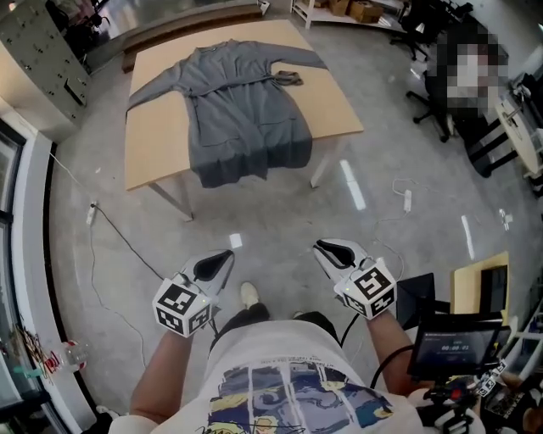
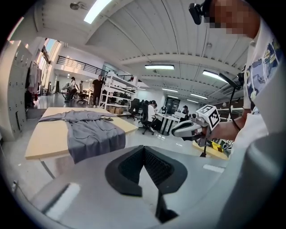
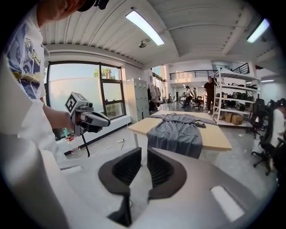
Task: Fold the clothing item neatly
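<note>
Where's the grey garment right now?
Head view, top centre: the grey garment lies spread on the wooden table, its hem hanging over the near edge.

Table top point(image 1: 161, 127): middle covered by the dress point(image 1: 246, 119), near edge partly hidden under the overhanging hem.
Table legs point(image 1: 176, 202): only two in sight, far pair lost beneath the top.
Dark lump point(image 1: 289, 78): on the table just right of the dress, too small to identify.
Shoes point(image 1: 249, 294): one pale toe visible, the other concealed below the shirt point(image 1: 288, 390).
Forearms point(image 1: 161, 381): cut off at the head view's bottom edge.
Screen point(image 1: 454, 343): lower right, lettering too small to read, base buried in clutter.
Office chairs point(image 1: 422, 24): cropped by the top edge.
Distant people point(image 2: 97, 89): too small and soft for detail.
Shelves point(image 2: 118, 96): contents blurred, barely distinguishable.
</note>
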